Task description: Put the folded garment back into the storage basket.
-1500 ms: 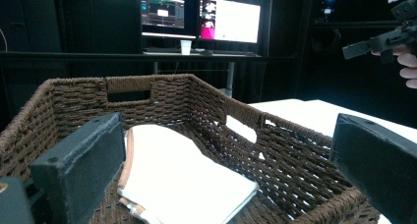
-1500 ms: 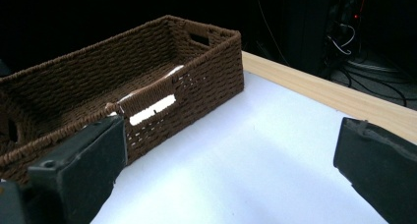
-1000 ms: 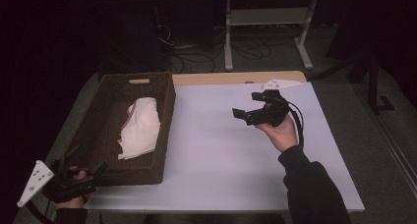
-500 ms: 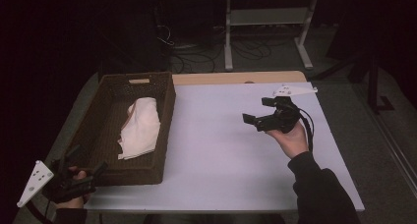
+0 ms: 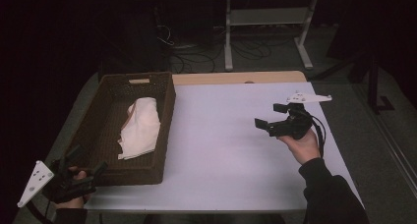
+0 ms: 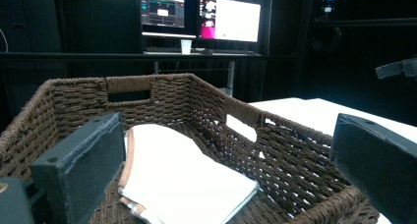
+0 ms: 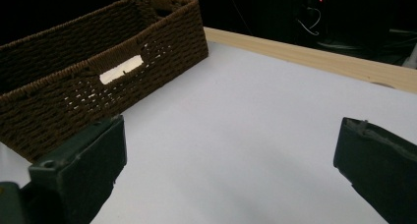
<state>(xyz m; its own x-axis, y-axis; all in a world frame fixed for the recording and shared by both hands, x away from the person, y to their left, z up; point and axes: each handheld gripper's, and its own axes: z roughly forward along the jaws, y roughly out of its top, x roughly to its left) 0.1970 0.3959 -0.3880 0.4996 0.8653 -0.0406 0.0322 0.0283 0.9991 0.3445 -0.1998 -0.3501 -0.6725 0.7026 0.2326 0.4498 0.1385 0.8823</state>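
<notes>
Withdrawn from mid-table toward the right edge, the right gripper [image 5: 269, 120] is shown empty, jaws apart. Left gripper [image 5: 86, 169], likewise spread, is held at the basket [image 5: 164, 117], where the cloth [image 5: 140, 127] lies; placement appears complete.

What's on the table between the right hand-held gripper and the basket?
Nothing: in the high view, the stretch of white table between the right hand-held gripper and the wicker basket is bare. The right gripper view agrees.
</notes>
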